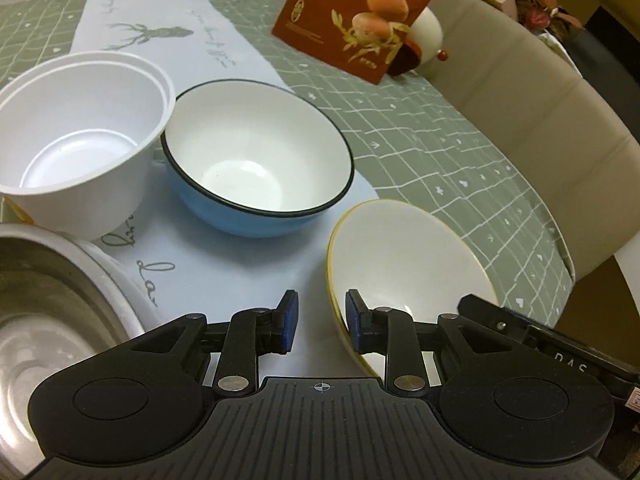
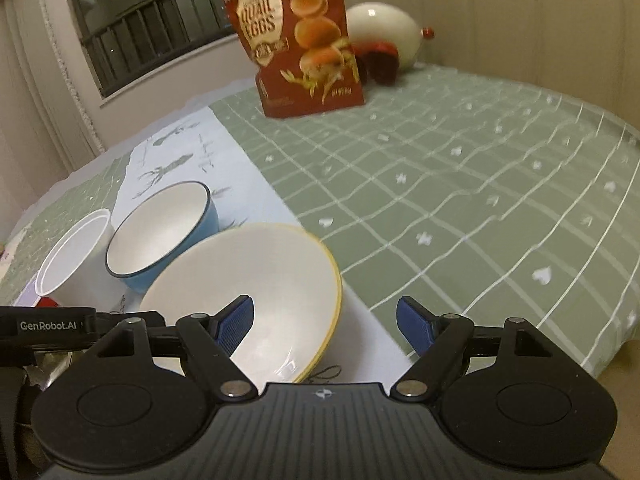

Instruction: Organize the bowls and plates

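With both tongs, left (image 1: 321, 317) and right (image 2: 325, 320), open and empty around the tilted white yellow-rimmed ceramic bowl (image 2: 256, 280) at lower centre, a sound grip pinches its rim squarely before nesting it into the blue enamel bowl (image 1: 256, 160) behind.

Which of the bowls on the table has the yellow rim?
The shallow white bowl nearest both grippers, tilted at the runner's edge. The blue bowl has a black rim; the plastic tub is plain white.
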`<state>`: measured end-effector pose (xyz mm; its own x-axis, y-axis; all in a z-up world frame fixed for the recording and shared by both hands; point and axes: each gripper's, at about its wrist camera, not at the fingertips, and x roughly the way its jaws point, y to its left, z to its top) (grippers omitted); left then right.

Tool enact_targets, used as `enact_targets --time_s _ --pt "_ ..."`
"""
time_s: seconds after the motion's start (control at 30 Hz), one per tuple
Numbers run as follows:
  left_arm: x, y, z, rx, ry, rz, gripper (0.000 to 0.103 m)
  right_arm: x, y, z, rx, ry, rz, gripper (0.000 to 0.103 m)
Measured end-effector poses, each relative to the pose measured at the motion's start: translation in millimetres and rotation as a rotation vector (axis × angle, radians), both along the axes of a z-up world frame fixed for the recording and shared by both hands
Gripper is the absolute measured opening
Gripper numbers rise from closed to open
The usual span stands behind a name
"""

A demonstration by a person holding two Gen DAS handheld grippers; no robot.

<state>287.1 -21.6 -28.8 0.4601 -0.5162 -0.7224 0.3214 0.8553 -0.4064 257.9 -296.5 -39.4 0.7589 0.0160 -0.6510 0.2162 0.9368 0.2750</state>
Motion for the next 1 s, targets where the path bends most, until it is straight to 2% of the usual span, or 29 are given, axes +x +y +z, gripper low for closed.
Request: enact_targets --time_s 0.07,0.17,0.2,0.27,0.4,0.6,0.9,1.0 --pt "0 -3 -3 0.000 0.005 -0.003 0.029 8 -4 -7 0.042 0.018 0.002 0.076" --pt "1 -9 -6 0.010 0.008 -0.018 0.029 22 -6 -17 0.081 0.048 0.017 0.051" --pt "2 -11 -8 0.011 0.012 -0.023 0.028 27 -6 -20 0.091 0.059 0.021 0.046" --pt "2 -13 -10 0.009 0.020 -0.034 0.027 33 -6 -24 0.109 0.075 0.031 0.042" --pt "1 -14 -10 -0.011 0.027 -0.057 0.021 35 -1 -29 0.137 0.084 0.064 0.038" --pt "-8 -10 -4 0.029 0.007 -0.070 0.021 28 12 -24 0.133 0.074 0.078 0.039" --pt "-28 31 13 0.097 -0.033 -0.051 0.022 29 50 -30 0.168 0.105 0.175 0.041" --pt "-28 41 15 0.075 -0.019 -0.045 0.022 29 62 -30 0.140 0.104 0.184 0.041"
